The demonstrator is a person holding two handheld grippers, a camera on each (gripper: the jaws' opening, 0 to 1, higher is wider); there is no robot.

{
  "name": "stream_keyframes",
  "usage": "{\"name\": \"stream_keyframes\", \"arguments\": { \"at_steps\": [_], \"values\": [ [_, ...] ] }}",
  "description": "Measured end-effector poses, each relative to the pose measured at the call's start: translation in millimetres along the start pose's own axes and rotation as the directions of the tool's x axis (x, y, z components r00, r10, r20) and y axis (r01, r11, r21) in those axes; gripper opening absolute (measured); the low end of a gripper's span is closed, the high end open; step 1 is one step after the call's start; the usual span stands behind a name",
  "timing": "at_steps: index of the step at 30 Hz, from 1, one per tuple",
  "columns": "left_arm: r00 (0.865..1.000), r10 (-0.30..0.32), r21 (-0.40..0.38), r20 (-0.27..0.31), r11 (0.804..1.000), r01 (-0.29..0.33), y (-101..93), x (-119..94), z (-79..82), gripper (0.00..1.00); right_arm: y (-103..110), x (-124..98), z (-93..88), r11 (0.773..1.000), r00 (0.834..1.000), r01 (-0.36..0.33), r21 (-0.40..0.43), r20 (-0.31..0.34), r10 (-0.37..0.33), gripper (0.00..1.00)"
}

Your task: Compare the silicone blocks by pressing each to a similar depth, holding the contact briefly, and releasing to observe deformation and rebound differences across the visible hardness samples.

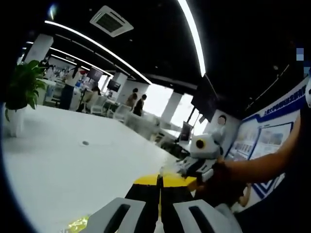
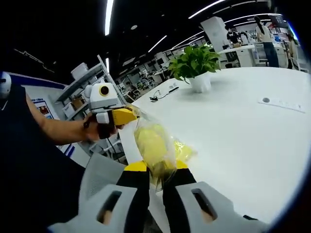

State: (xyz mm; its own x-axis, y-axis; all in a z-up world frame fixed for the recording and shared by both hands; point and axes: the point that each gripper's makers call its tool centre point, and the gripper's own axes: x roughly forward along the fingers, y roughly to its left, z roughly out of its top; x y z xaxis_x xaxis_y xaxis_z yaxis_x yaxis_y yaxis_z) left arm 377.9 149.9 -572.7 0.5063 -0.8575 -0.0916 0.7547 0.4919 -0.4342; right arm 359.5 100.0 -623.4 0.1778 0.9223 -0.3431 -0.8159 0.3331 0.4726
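A clear plastic bag [image 2: 154, 145] with a yellow silicone block inside stands up between the yellow-tipped jaws of my right gripper [image 2: 155, 171], which is shut on its lower end. My left gripper [image 2: 121, 116], held by a hand, comes in from the left with its yellow tips against the bag's top corner; I cannot tell whether it grips the film. In the left gripper view my left gripper [image 1: 159, 180] has its jaws pressed together with nothing visible between them. The right gripper [image 1: 204, 158] sits to the right in a hand. A scrap of yellow-green bag [image 1: 77, 224] shows at the bottom left.
A large white table [image 2: 243, 141] spreads out under both grippers. On it stand a potted plant [image 2: 197, 63], a flat socket strip [image 2: 282, 103] and some cables [image 2: 163, 93]. Shelving [image 2: 80, 90] stands behind my left arm. People and desks fill the far office.
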Motion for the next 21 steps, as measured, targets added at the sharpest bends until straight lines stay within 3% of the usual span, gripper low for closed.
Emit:
{"name": "stream_keyframes", "arguments": {
  "at_steps": [10, 13, 14, 21],
  "values": [
    [1.0, -0.009, -0.045, 0.005, 0.999, 0.009, 1.6, 0.5, 2.6, 0.0, -3.2, 2.8, 1.2, 1.0, 1.0, -0.001, 0.007, 0.016, 0.0, 0.07],
    [1.0, -0.031, -0.169, 0.006, 0.985, 0.032, -2.9, 0.0, 4.7, 0.0, -5.8, 3.2, -0.8, 1.0, 0.999, 0.002, 0.028, 0.034, -0.003, 0.08],
    [1.0, -0.025, -0.141, 0.009, 0.99, 0.026, -1.1, 0.2, 5.2, 0.0, -5.0, 3.4, -0.9, 0.999, 0.999, 0.002, 0.052, 0.052, -0.005, 0.09],
    [0.998, -0.064, -0.144, 0.011, 0.987, 0.065, -10.1, 3.1, 7.4, 0.0, -6.0, 5.0, -7.6, 0.998, 0.995, 0.008, 0.056, 0.097, -0.013, 0.11]
  ]
}}
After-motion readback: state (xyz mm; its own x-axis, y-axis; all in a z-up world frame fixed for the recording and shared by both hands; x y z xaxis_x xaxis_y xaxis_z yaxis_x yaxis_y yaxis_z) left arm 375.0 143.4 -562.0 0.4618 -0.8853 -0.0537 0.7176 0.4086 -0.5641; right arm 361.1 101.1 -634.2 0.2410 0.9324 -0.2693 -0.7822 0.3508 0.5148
